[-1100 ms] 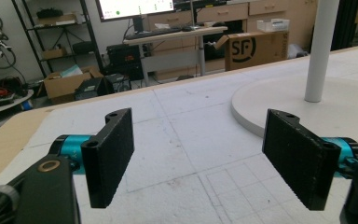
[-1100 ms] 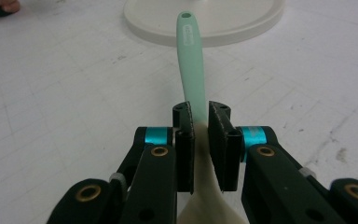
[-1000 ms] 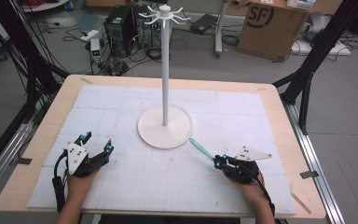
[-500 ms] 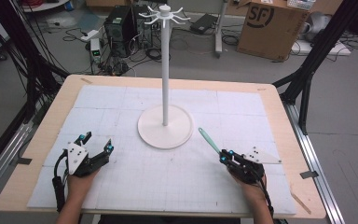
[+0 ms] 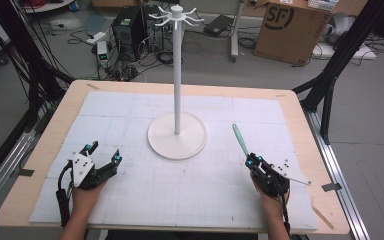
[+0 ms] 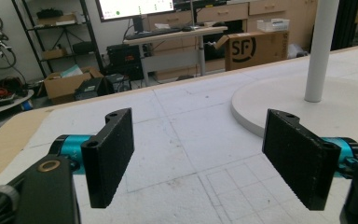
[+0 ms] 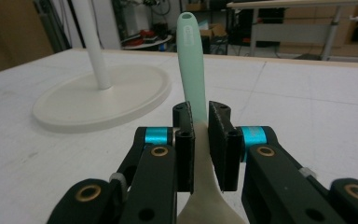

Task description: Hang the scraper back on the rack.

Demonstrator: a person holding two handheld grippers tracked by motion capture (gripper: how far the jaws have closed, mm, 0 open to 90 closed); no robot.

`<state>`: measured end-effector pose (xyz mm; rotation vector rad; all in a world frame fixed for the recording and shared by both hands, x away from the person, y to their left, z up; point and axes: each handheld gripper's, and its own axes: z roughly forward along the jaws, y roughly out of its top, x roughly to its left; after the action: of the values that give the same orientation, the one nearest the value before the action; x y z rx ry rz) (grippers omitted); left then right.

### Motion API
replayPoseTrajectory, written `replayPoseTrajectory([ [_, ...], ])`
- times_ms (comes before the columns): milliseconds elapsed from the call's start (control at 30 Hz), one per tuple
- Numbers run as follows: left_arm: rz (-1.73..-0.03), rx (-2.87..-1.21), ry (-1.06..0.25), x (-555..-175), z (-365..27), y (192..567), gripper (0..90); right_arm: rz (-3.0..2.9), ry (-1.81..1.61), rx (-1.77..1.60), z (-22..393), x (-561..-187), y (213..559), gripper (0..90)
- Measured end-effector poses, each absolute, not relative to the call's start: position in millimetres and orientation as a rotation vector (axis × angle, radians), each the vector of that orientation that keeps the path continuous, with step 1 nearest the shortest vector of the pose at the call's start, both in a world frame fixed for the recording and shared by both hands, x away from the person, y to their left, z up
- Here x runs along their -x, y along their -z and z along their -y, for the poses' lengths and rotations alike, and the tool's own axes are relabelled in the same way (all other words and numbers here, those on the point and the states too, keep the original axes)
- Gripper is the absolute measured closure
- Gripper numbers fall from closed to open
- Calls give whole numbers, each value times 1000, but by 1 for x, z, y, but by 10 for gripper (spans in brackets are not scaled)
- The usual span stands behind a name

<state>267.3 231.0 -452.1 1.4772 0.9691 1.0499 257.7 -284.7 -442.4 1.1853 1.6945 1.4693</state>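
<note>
Clearly the right gripper (image 7: pixel 200 135) pinches a mint-handled spoon (image 7: pixel 189 56) between nearly closed jaws. Its handle points away toward the white stand (image 5: pixel 177 135). Left gripper (image 6: pixel 200 154) jaws stand wide, empty.

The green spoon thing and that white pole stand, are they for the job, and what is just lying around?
Part of the job:
- mint-handled utensil, clamped in the right hand-held gripper
- white hook stand, probably where it gets hung
- left hand-held gripper, open and holding nothing

Just lying about:
- cardboard box
- computer tower
- floor cables
</note>
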Motion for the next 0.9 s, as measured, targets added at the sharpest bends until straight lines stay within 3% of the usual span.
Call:
replayPoseTrajectory([
  [900,-968,-1477,-1050,-267,-231,452,255,-1486,-1609,-985,272,-240,428,814],
])
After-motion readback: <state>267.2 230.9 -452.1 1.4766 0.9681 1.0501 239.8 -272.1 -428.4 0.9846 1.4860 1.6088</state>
